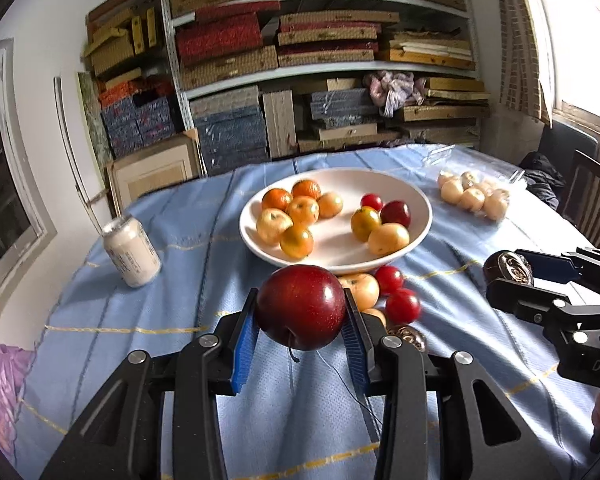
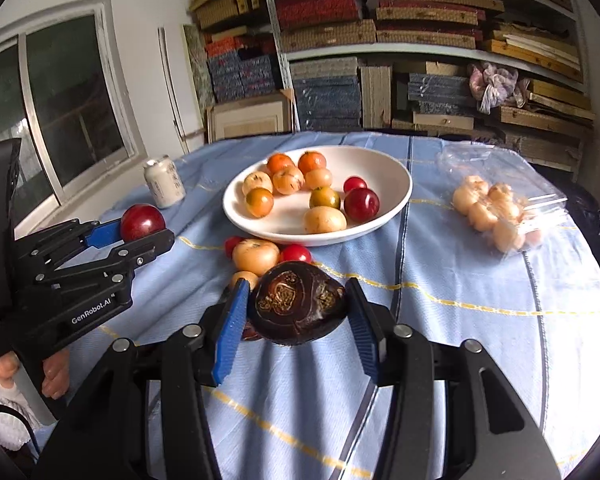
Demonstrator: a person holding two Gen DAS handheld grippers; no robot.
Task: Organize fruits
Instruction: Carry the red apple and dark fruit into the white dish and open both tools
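Left wrist view shows the left hand-held gripper (image 1: 300, 316) grasping a red plum (image 1: 300, 306), the right hand-held gripper (image 2: 298, 310) grasping a dark embossed fruit (image 2: 298, 308), both likely carried to the far white bowl (image 1: 416, 196), needing release inside.

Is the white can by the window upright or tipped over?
Upright: the white can stands on its base on the blue tablecloth, top upward.

I count 1 white bowl (image 1: 416, 208) holding 10 fruits: 6 orange-to-yellow ones on its left side, and 4 on the right, 2 of them red. On the cloth in front of it I see 2 small red fruits (image 1: 402, 306) and 2 pale ones (image 1: 362, 288). 1 clear bag (image 2: 496, 208) holds pale round fruits, about 7 that I can make out. I hold 1 dark red plum (image 1: 300, 306) and 1 dark brown patterned fruit (image 2: 298, 306). 1 can (image 1: 130, 252) stands alone.
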